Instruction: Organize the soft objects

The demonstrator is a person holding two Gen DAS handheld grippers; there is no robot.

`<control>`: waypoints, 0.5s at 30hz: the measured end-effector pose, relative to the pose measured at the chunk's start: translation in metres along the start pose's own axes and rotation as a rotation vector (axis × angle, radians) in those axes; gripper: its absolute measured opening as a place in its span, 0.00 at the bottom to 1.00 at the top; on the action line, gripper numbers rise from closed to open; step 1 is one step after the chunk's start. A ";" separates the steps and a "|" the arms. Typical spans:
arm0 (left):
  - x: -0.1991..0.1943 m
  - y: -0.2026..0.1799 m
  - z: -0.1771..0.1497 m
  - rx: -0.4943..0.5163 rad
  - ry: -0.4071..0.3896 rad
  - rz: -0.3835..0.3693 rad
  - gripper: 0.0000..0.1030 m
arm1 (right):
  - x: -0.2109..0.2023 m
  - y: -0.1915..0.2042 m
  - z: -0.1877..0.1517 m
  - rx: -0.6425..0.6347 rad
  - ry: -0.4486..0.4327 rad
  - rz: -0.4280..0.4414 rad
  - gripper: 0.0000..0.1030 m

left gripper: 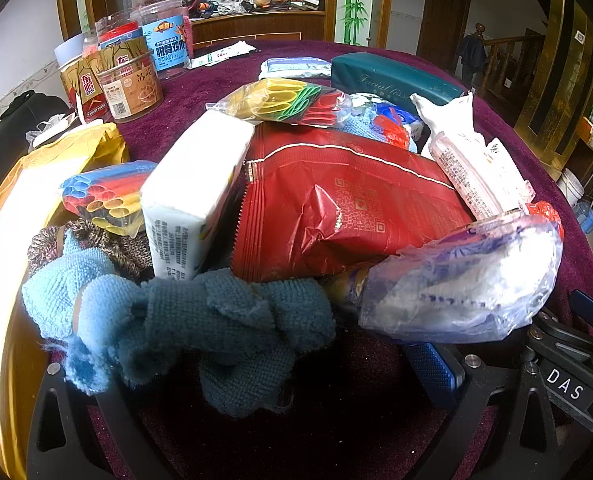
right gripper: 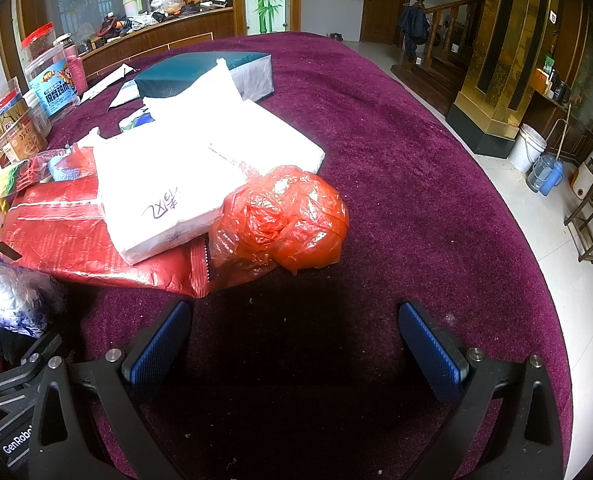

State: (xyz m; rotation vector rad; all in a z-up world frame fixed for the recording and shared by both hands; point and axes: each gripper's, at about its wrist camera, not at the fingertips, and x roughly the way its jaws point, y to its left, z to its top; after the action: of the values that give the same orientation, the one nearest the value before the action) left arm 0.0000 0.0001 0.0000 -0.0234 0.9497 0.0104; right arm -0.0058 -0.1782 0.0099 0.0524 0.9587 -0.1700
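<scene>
the left wrist view alone showed the blue knitted cloth (left gripper: pixel 200 320) bunched in front of the red foil bag (left gripper: pixel 336 208), lying across the left gripper (left gripper: pixel 256 372); only one blue pad (left gripper: pixel 432 368) showed, so whether it clenched the cloth could not be told. the right wrist view alone showed the right gripper (right gripper: pixel 296 348) spread wide and empty over the purple tablecloth (right gripper: pixel 416 200), near an orange plastic bag (right gripper: pixel 284 220) touching the red foil bag's right end

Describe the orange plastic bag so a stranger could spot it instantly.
Start at the round purple-covered table and find the big red foil packet near its front. At that packet's right edge sits the orange bag, a crumpled, translucent ball, the only rounded bundle among flat packs.
</scene>
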 end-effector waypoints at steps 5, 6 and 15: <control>0.000 0.000 0.000 0.000 0.001 0.000 1.00 | 0.000 -0.001 0.000 0.001 -0.001 0.002 1.00; 0.000 0.000 0.000 0.001 0.002 -0.001 1.00 | 0.000 -0.001 0.000 0.001 -0.001 0.002 1.00; -0.023 0.007 -0.026 0.132 0.063 -0.098 0.99 | 0.005 0.000 0.004 0.003 0.000 0.005 1.00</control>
State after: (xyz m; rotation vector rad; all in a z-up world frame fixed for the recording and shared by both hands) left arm -0.0342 0.0069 0.0033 0.0521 1.0100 -0.1446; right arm 0.0006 -0.1795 0.0079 0.0572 0.9586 -0.1669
